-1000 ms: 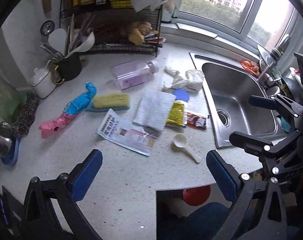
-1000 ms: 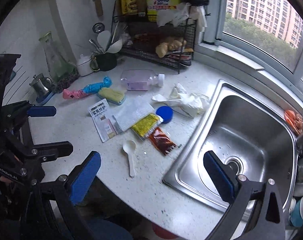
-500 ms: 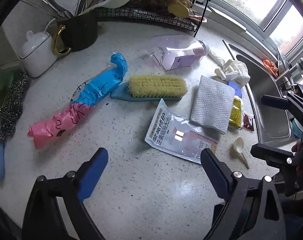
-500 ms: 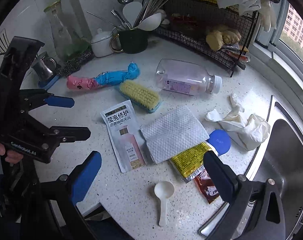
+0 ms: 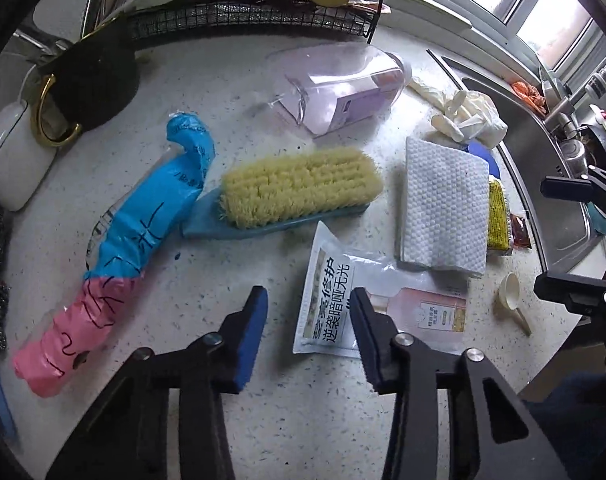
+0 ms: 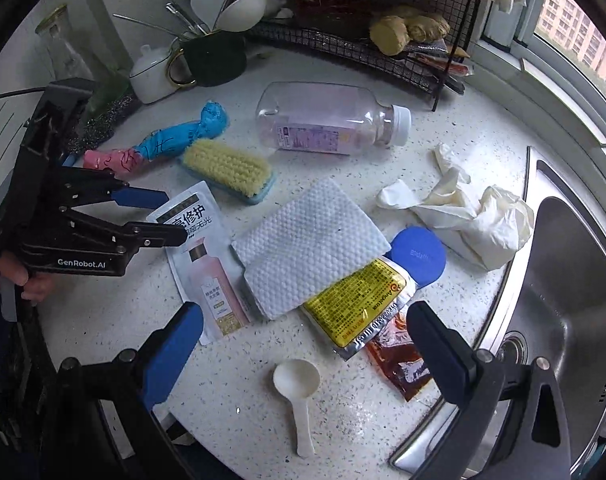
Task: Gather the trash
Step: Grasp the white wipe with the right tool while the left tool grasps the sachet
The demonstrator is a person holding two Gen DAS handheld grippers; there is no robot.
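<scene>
Left gripper (image 5: 309, 308) pitched steeply down at lower centre, jaws just narrowing but ungripped, straddling the edge of the flat white printed sachet (image 5: 367, 300). Right gripper (image 6: 303, 336) wide open above the white plastic spoon (image 6: 297, 384).

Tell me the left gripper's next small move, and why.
Probably lower the left gripper onto the near end of the white shampoo sachet and pinch it. Its jaws have just been closing, nothing is pressed between them yet, and the sachet lies flat on the countertop.
</scene>
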